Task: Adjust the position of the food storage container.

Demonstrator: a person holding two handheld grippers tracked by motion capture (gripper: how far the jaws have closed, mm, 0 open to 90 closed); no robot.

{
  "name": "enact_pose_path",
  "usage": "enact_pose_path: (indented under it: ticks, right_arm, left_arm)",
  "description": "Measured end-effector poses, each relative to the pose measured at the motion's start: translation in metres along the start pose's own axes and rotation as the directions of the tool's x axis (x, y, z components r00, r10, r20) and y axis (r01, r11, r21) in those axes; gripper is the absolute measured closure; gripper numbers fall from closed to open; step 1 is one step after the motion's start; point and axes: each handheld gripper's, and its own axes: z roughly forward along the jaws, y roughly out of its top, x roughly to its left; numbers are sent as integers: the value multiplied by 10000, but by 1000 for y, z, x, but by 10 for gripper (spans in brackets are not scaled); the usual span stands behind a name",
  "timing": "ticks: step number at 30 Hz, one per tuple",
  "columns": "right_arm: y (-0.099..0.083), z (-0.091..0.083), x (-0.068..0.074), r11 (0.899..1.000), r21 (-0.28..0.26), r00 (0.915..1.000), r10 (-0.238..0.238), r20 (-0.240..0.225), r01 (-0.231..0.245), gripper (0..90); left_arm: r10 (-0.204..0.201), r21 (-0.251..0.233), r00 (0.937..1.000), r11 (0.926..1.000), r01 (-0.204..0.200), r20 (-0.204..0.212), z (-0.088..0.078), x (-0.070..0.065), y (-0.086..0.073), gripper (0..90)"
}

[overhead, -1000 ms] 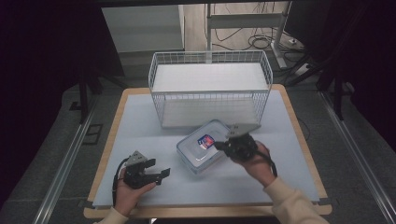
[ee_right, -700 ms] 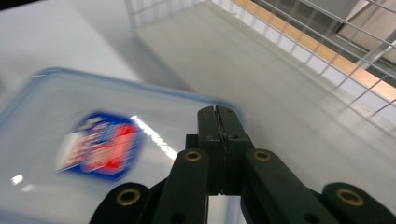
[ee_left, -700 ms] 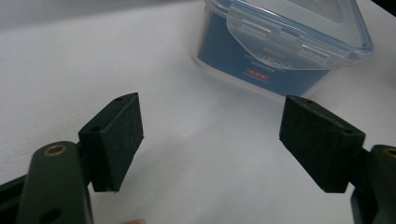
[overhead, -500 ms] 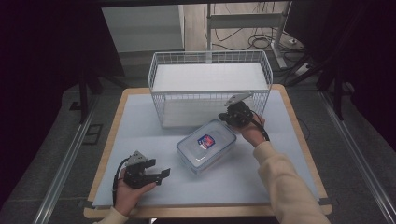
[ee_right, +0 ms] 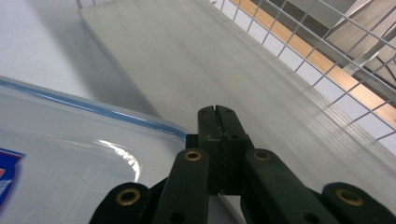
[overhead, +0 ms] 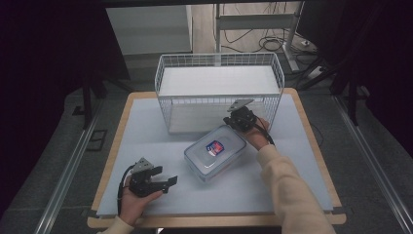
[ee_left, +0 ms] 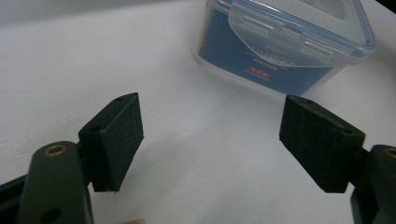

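Note:
A clear plastic container (overhead: 214, 152) with a blue-rimmed lid and a red-and-blue label lies in the middle of the table. My right gripper (overhead: 230, 121) is at its far right corner, just in front of the white wire basket (overhead: 168, 105). In the right gripper view the right gripper (ee_right: 217, 112) has its jaws pressed together with nothing between them, above the container's lid (ee_right: 70, 154). My left gripper (overhead: 166, 176) rests at the front left, a hand's width from the container. The left gripper (ee_left: 212, 140) is open and empty, facing the container (ee_left: 285, 42).
The basket's flat white floor (ee_right: 196, 56) lies beyond the right jaws, with its wire wall (ee_right: 327, 46) to the right. A pale mat (overhead: 146, 131) covers the wooden table (overhead: 311, 141). Dark floor and metal rails (overhead: 68, 165) surround the table.
My right gripper has moved from the container's near right side away from me to its far corner by the basket. The container and the left gripper stayed put.

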Motion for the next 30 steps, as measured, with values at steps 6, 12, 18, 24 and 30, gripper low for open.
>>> enact_pose_path:
  ticks: [6, 12, 18, 24, 30]
  right_arm:
    - [-4, 7, -4, 9999, 99, 9999, -42, -160, 43, 900]
    - [-7, 7, -5, 9992, -112, 9983, -401, -422, 397, 900]
    - [-7, 3, -1, 9941, 49, 9912, -1074, -771, 1081, 900]
    - [-11, -9, 6, 9852, 260, 9754, -1641, -1471, 1696, 900]
    - [-13, -21, 12, 9749, 403, 9610, -2083, -1817, 2189, 900]
  left_arm:
    - [18, 30, 10000, 10000, -18, -3, 0, 0, 0, 214]
    - [27, 38, 10000, 10000, -27, -1, 1, 0, 0, 214]
    - [-4, 38, 10000, 10000, 4, -3, 1, 0, 0, 214]
    - [-12, 31, 10000, 10000, 12, 2, 1, 0, 0, 214]
    - [-52, -16, 10000, 10000, 52, -37, -1, 2, 0, 214]
